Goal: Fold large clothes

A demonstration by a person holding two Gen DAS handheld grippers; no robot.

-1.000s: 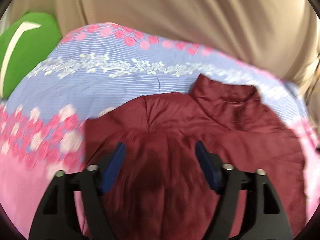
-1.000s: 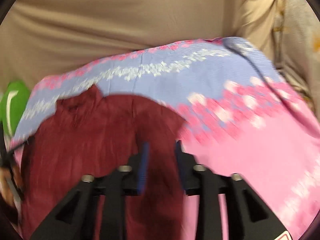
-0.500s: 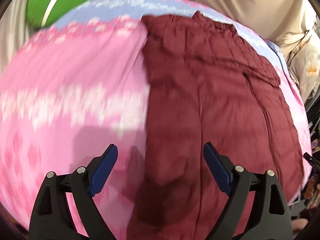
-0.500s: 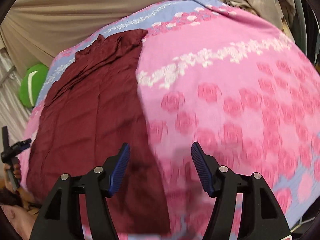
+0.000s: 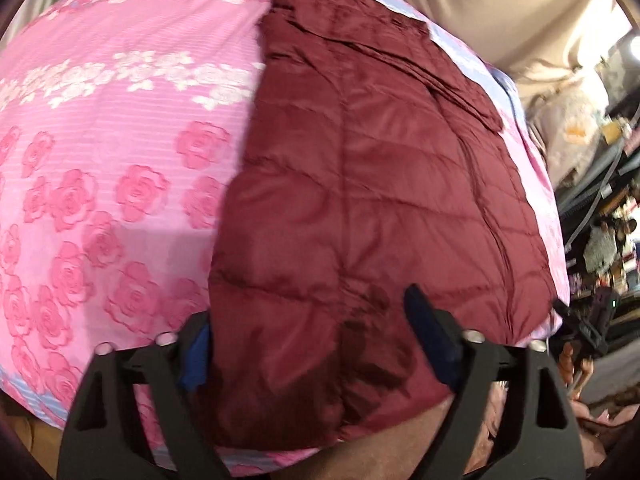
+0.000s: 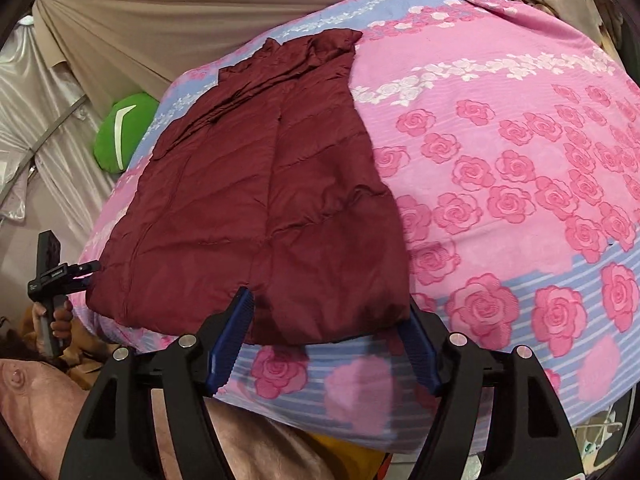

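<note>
A dark red quilted jacket (image 5: 360,184) lies flat, folded lengthwise, on a pink rose-print bedspread (image 5: 100,168), its collar at the far end. It also shows in the right wrist view (image 6: 260,192). My left gripper (image 5: 316,344) is open, its jaws wide apart over the jacket's near hem. My right gripper (image 6: 324,336) is open over the hem's right corner. Neither holds anything. The left gripper also shows at the far left of the right wrist view (image 6: 64,272).
The bedspread (image 6: 500,184) covers the bed, with a blue-striped band at its near edge. A green pillow (image 6: 120,136) lies at the far left. Beige curtains (image 6: 168,16) hang behind the bed. Cluttered shelves (image 5: 600,216) stand at the right.
Both grippers have pulled back from the collar end to the near hem. The right gripper's jaws, nearly shut a second ago, stand wide open. The jacket lies flat.
</note>
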